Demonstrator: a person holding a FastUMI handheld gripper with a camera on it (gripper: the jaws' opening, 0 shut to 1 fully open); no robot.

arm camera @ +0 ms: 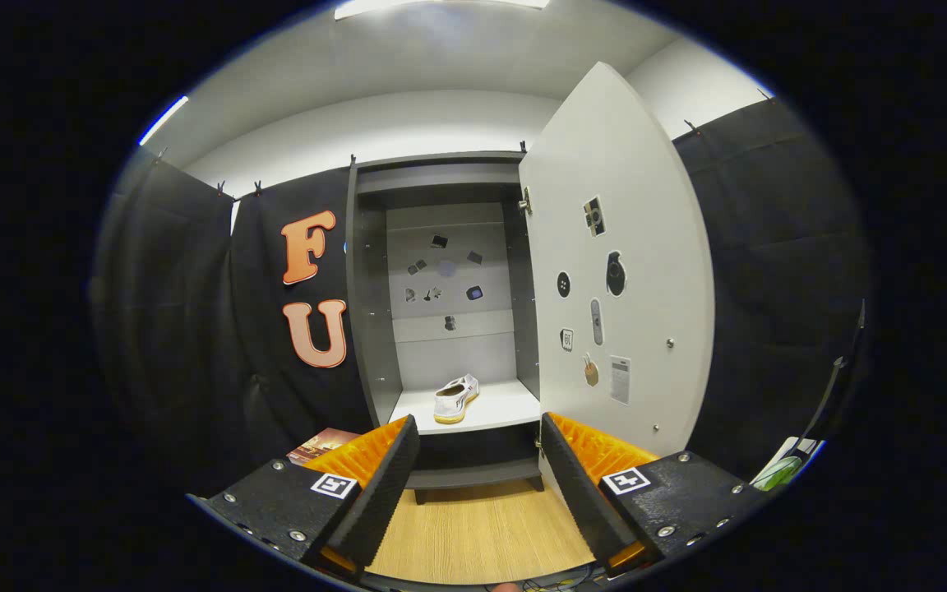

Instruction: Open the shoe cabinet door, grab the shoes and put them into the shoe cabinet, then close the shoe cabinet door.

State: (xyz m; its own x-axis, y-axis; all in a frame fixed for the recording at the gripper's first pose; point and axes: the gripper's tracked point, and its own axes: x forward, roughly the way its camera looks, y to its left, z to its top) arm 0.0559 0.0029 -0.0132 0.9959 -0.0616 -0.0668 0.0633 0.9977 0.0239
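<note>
Fingers (480,485) spread wide, holding nothing. Straight ahead beyond them: white shoe (456,399) on white shelf (506,411) inside shoe cabinet (441,296), well apart, long axis running front-to-back, slightly angled, heel nearest. Cabinet door (617,271) swung open, ahead-right of right finger; likely next target for closing. Wood floor (482,526) under fingers. Stickers on cabinet back and door. Black cloth walls around.

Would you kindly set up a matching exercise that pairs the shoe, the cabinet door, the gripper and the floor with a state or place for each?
Things:
1. shoe
2. cabinet door
3. gripper
4. floor

States or places:
A. swung wide open
B. lying on the cabinet's white shelf
C. light wood, below the fingers
D. open, holding nothing

Pairs: 1-B, 2-A, 3-D, 4-C
</note>
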